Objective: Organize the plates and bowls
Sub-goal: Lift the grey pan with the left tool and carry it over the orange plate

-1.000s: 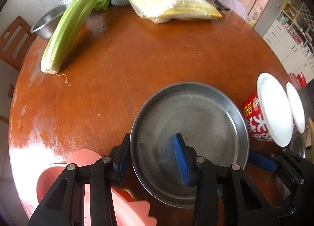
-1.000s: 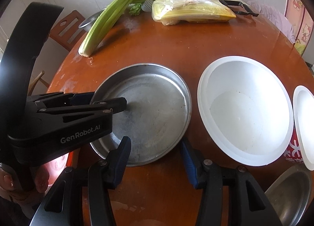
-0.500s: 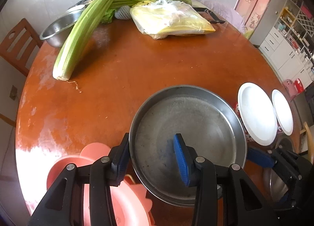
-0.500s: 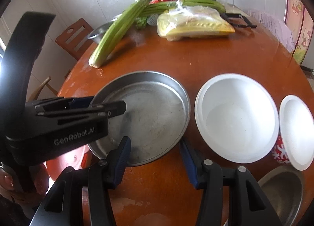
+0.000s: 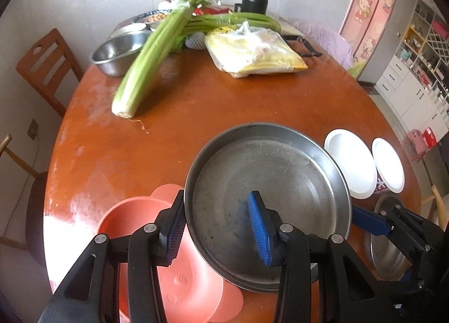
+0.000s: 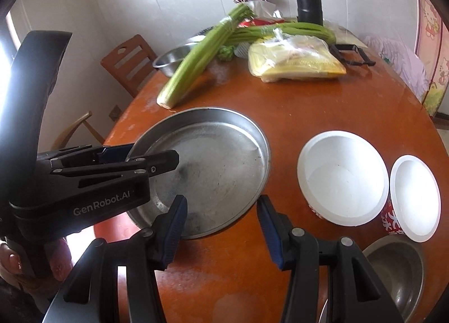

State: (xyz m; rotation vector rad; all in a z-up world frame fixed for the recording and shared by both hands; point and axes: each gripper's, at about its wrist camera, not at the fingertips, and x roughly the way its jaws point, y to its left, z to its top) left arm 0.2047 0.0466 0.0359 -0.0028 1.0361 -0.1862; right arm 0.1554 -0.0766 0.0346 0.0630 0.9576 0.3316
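A round steel plate (image 5: 269, 199) is tilted up off the table, its near rim between the fingers of my left gripper (image 5: 219, 227), which is shut on that rim. The plate also shows in the right wrist view (image 6: 207, 165). A pink plastic plate (image 5: 174, 261) lies under the left gripper. My right gripper (image 6: 221, 227) is open and empty, just in front of the steel plate's near edge. Two white bowls (image 6: 342, 177) (image 6: 415, 196) with red print stand at the right. A steel bowl (image 6: 393, 269) sits at the near right.
On the far side of the round brown table (image 6: 322, 104) lie a celery bunch (image 6: 196, 61), a bagged yellow pack (image 6: 294, 61), a steel basin (image 5: 118, 50) and a black flask (image 6: 307, 0). A wooden chair (image 5: 45, 67) stands at the left.
My left gripper has lifted and tilted the steel plate; both cameras have risen and pulled back, so the table's far side and the pink plate show more.
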